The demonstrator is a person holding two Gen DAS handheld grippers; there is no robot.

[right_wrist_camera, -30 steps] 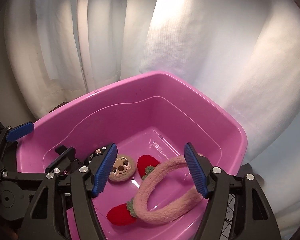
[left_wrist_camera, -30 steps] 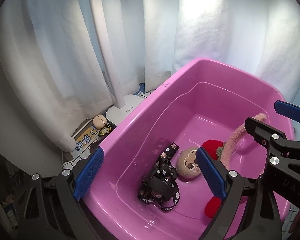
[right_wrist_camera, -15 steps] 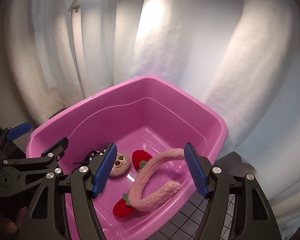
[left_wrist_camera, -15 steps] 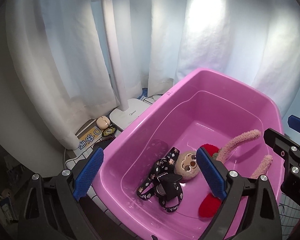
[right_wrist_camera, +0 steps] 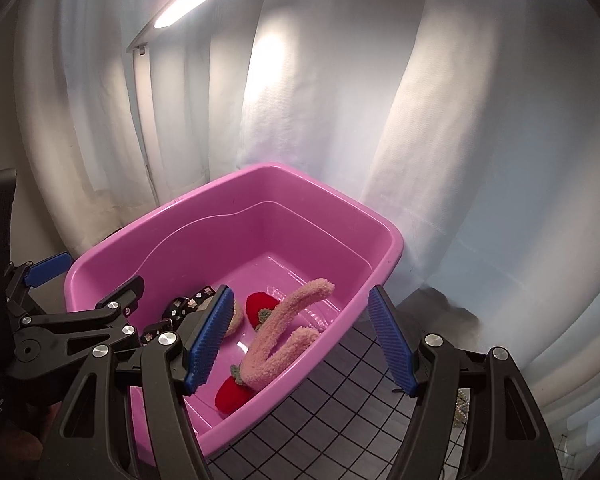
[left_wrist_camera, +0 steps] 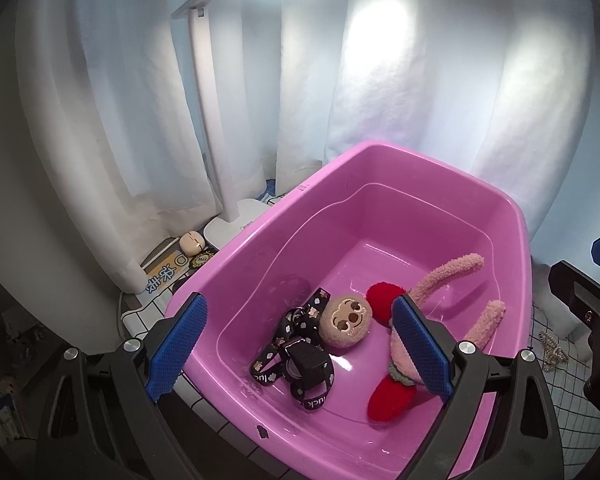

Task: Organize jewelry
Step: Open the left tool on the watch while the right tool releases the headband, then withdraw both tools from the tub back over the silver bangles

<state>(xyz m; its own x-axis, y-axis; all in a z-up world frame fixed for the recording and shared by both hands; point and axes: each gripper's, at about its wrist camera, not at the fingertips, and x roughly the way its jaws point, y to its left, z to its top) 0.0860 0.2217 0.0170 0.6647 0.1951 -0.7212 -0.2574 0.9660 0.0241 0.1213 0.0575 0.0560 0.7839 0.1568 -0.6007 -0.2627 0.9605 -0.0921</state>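
Headband point(left_wrist_camera: 440, 280) in pink bin point(left_wrist_camera: 380, 152), near right wall, long axis toward far right corner, open ends pointing there. Left gripper point(left_wrist_camera: 296, 344) and right gripper point(right_wrist_camera: 300, 340) spread wide, empty, raised higher above bin than before. Far half of bin floor unoccupied.

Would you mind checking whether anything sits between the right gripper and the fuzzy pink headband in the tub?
Nothing visible does. The right gripper is open above the near rim of the pink tub, and the pink headband lies uncovered on top, beside the monkey plush and black strap.
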